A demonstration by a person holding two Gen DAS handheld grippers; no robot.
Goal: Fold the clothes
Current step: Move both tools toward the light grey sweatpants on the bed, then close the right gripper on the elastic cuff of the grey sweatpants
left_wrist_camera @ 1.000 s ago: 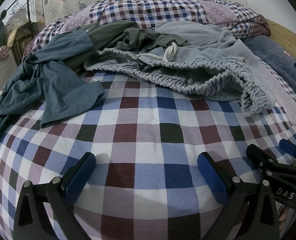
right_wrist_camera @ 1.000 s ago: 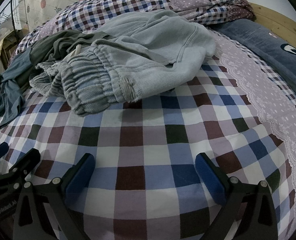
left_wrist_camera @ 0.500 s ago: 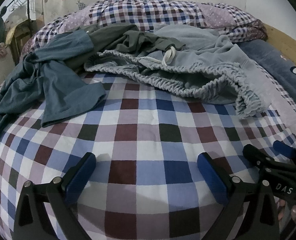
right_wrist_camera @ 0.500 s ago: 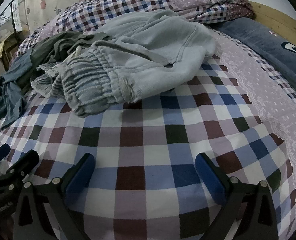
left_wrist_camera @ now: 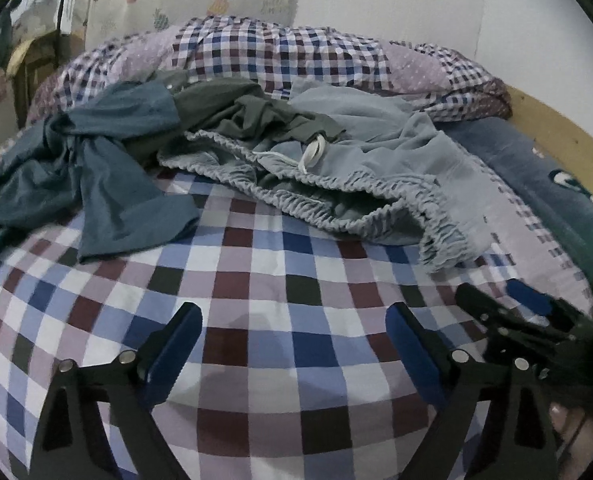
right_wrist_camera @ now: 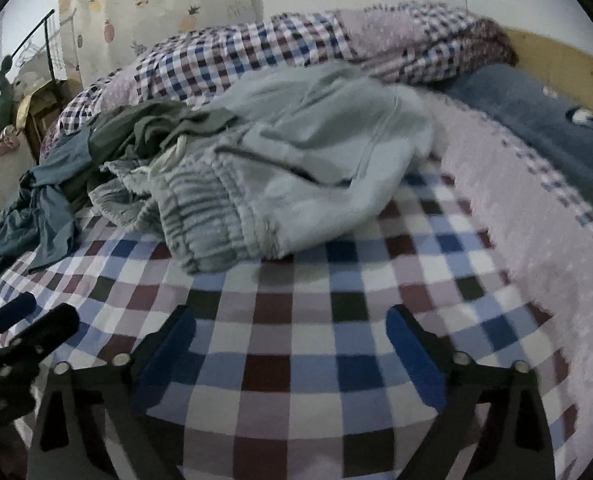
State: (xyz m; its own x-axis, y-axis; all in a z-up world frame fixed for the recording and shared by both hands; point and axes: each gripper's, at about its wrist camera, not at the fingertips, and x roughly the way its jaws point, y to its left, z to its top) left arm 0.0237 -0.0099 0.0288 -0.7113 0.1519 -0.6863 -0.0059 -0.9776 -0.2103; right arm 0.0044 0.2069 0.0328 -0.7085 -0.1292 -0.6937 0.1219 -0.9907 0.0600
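While nothing is yet picked up, the left gripper (left_wrist_camera: 292, 344) and right gripper (right_wrist_camera: 290, 340) hover over bare checked sheet (left_wrist_camera: 256, 280), jaws wide, closing slightly, empty. Clothes heap (left_wrist_camera: 296, 168) lies beyond, unfolded; probably sizing up the grey sweatpants (right_wrist_camera: 296, 168) first.

Bedsheet (left_wrist_camera: 256, 288): lying near, beneath everything. Trousers (left_wrist_camera: 376, 168): lying on it centre-right, far of both grippers. Shirt (left_wrist_camera: 96, 184): lying left of the trousers. Third garment (left_wrist_camera: 256, 116): lying between them, farther back. Quilt (left_wrist_camera: 296, 52): lying behind all. Pillow (left_wrist_camera: 536, 176): lying far right.
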